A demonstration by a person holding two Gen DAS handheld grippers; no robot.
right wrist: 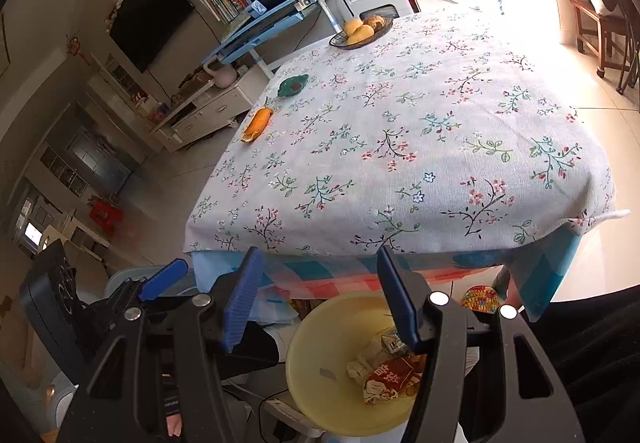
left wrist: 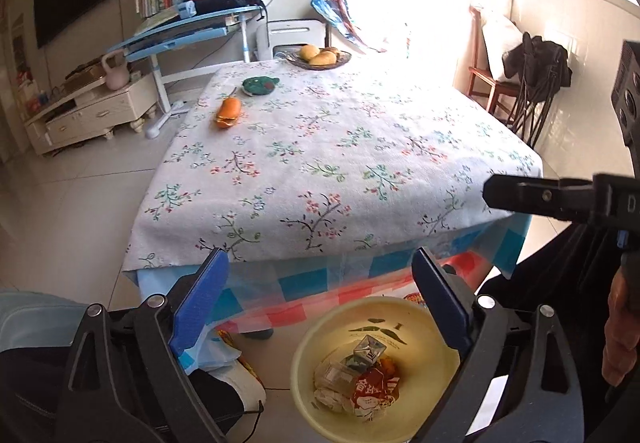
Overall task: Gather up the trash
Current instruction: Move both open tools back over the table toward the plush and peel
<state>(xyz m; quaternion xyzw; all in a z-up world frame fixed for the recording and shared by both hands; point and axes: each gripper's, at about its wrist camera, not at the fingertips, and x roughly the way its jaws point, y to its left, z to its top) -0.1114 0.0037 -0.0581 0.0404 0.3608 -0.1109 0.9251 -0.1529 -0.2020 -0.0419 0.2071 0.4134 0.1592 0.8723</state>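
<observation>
Left gripper (left wrist: pixel 320 303) and right gripper (right wrist: pixel 320 299) both wide open, empty, over pale yellow plastic bin (left wrist: pixel 304 375) holding crumpled wrappers (left wrist: pixel 360 383), lower centre. Risk: orange peel (left wrist: pixel 228 113), upper left, slipping from pads.

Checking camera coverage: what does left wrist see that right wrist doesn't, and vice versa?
Left wrist only: a black bag on the wooden chair and the right gripper side-on. Right wrist only: a red item on the far floor and the left gripper. Both: the yellow bin holding wrappers, the floral tablecloth, the orange item, the bread plate.
</observation>
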